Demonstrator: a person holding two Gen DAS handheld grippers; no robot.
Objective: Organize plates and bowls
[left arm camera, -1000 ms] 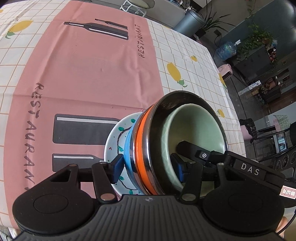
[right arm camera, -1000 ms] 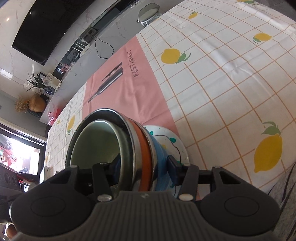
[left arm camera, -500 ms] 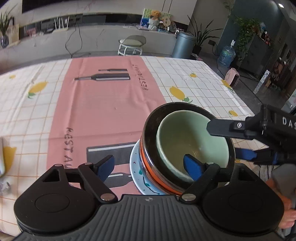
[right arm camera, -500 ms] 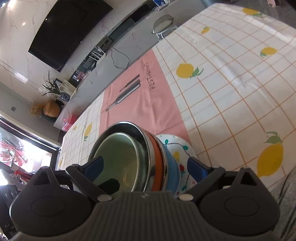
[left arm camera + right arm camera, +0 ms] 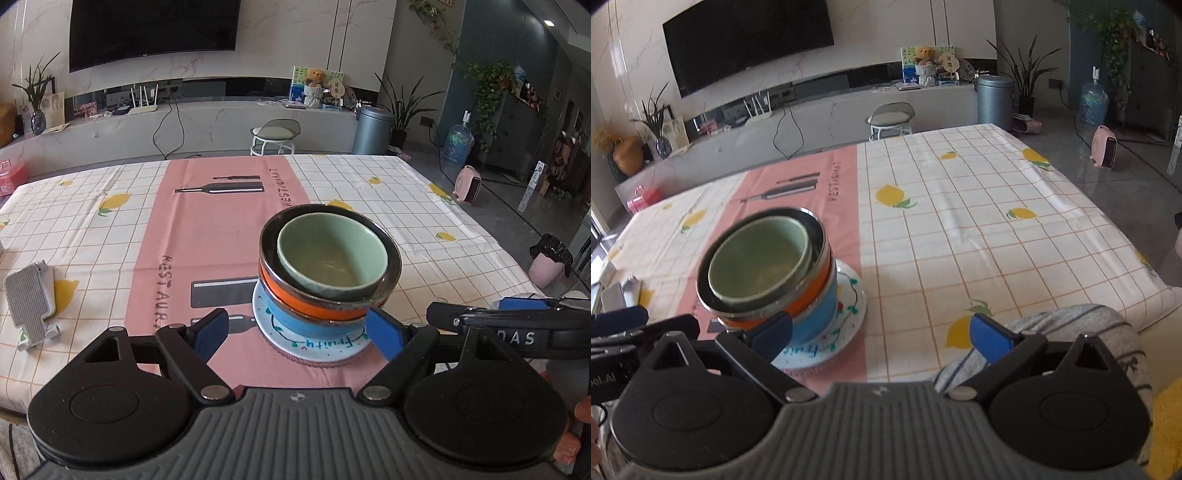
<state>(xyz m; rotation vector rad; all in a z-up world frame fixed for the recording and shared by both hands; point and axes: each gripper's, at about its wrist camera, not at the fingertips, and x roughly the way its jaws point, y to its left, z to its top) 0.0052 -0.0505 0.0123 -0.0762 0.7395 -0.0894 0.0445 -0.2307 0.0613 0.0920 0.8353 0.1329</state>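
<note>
**Stacked bowls on a plate, both grippers released**

A counter (image 5: 369,192) fills both views, covered by a checked cloth with lemons and a pink strip (image 5: 221,229) running from near edge to far edge, printed "RESTAURANT".

On the pink strip, close to the near edge, sits a white plate (image 5: 314,349) with painted leaves and lettering. Stacked on it, from the bottom up: a blue bowl (image 5: 295,323), an orange bowl (image 5: 295,291) with a metal rim, and a green bowl (image 5: 332,254) nested inside, sitting off-centre in the right wrist view and tilted against the orange bowl's rim.

The left gripper (image 5: 297,332) hangs just in front of the plate with its jaws spread wide, one on each side of the stack and touching nothing. The right gripper (image 5: 882,334) is near the stack, to its right, jaws also spread wide and holding nothing; its left jaw overlaps the orange bowl in view, and contact cannot be told.

A small grey ribbed stand (image 5: 31,306) lies near the left edge of the counter, well apart from the plate.
</note>
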